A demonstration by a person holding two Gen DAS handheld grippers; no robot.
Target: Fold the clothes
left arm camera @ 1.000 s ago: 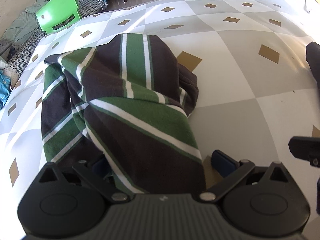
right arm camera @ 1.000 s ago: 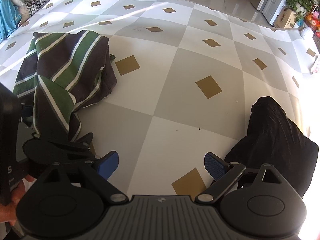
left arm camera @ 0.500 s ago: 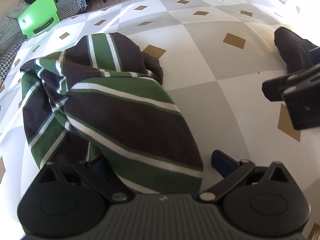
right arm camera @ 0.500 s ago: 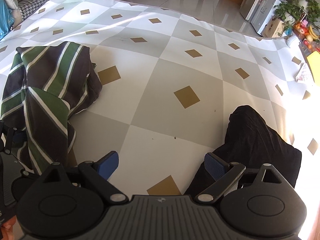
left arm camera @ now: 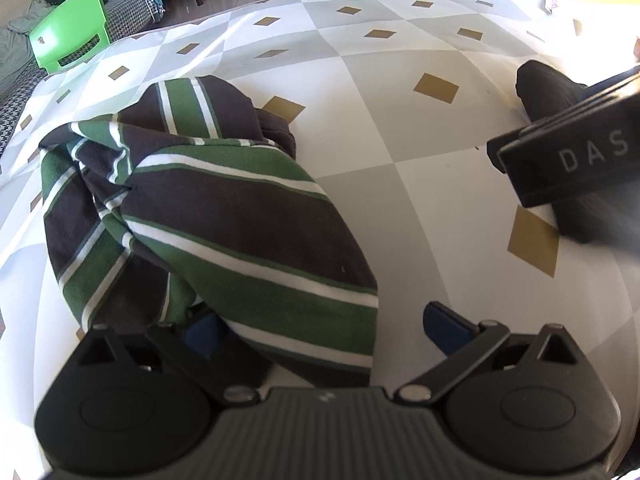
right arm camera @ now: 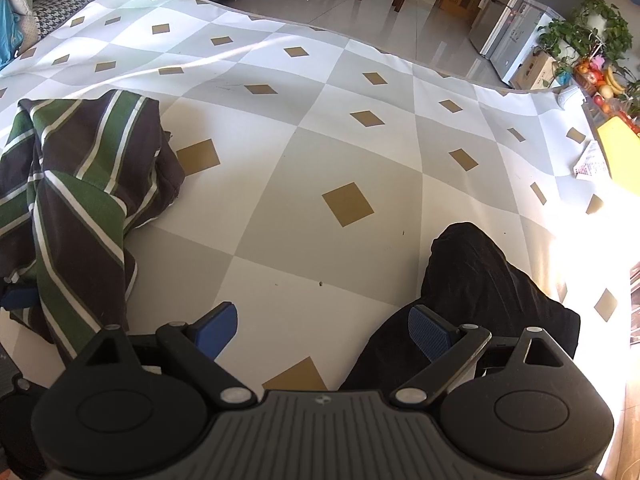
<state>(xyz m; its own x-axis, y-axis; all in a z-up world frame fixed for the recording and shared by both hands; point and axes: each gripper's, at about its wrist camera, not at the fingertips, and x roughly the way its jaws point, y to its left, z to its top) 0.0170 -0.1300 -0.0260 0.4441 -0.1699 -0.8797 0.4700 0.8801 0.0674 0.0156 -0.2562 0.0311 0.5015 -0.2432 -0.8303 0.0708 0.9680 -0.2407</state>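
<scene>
A crumpled garment with green, white and dark brown stripes (left arm camera: 224, 208) lies on the checked cloth at the left. My left gripper (left arm camera: 324, 328) stands open over its near end. A fold of it lies between the wide jaws and covers most of the left fingertip (left arm camera: 204, 332); the right fingertip (left arm camera: 444, 324) is clear of the cloth. A black garment (right arm camera: 480, 280) lies bunched at the right. My right gripper (right arm camera: 324, 330) is open above the cloth's bare part, its right fingertip (right arm camera: 430, 330) over the black garment's edge. The striped garment (right arm camera: 80, 200) shows at the left of the right wrist view.
A grey and white checked cloth with tan diamonds (right arm camera: 344, 204) covers the work surface. A green plastic chair (left arm camera: 68, 36) and a houndstooth sofa stand beyond its far left edge. A yellow sheet (right arm camera: 620, 152) and a paper lie at the right edge. Tiled floor, wooden chairs and plants lie beyond.
The left gripper has shifted right with the striped fold still between its jaws, and the right gripper's body now looms at the right of its view. The right wrist view has tilted up slightly.
</scene>
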